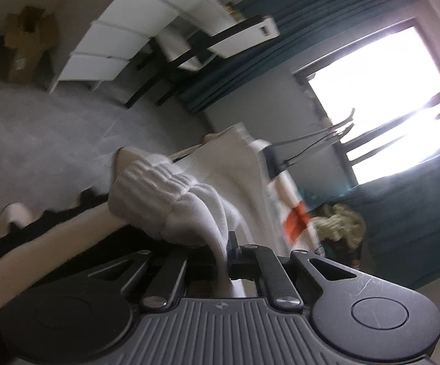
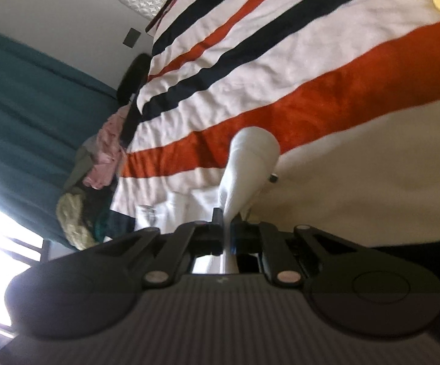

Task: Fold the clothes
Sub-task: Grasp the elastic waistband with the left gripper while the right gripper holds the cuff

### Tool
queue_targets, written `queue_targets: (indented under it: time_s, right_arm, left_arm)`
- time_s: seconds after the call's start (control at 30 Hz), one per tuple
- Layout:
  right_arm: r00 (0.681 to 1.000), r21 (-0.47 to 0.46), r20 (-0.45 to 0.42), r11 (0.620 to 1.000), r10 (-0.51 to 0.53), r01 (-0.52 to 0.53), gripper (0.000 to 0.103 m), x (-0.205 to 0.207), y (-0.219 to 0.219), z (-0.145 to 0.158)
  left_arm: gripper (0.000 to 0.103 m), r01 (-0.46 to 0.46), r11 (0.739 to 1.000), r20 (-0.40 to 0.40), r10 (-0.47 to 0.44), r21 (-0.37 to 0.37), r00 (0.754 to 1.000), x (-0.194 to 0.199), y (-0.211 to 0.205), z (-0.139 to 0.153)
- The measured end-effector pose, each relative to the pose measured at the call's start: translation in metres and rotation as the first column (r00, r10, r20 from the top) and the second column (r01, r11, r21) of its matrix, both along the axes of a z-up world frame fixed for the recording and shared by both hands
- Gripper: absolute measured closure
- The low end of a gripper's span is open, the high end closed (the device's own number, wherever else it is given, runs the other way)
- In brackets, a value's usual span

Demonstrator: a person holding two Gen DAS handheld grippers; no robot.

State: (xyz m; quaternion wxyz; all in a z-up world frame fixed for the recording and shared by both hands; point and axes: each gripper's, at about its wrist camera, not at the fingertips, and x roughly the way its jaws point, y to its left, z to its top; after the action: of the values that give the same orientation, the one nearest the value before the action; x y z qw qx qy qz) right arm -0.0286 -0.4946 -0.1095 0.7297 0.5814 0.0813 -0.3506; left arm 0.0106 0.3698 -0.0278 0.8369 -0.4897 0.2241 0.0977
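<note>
A cream-white knit garment hangs in the air. Its ribbed cuff bunches just beyond my left gripper, which is shut on a fold of the white cloth. In the right wrist view my right gripper is shut on another narrow fold of the same white garment, and the cloth rises from the jaws in a cone. More of the garment spreads at right. Behind it lies a bed cover with orange, navy and white stripes.
A pile of pink, cream and dark clothes sits at the striped cover's edge by teal curtains. A bright window, white drawers, a cardboard box and grey floor show in the left wrist view. A person's arm crosses low left.
</note>
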Motion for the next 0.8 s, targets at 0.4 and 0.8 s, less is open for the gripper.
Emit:
queue_targets:
  time_s: [0.4, 0.8]
  right_arm:
    - [0.996, -0.213, 0.028, 0.974, 0.084, -0.076, 0.096, 0.144, -0.008, 0.065]
    - [0.956, -0.331, -0.258, 0.917, 0.139, -0.223, 0.096, 0.367, -0.017, -0.007]
  left_arm:
    - [0.098, 0.056, 0.987, 0.104, -0.072, 0.152, 0.992, 0.147, -0.026, 0.083]
    - [0.097, 0.058, 0.977, -0.1, -0.038, 0.204, 0.994, 0.373, -0.05, 0.022]
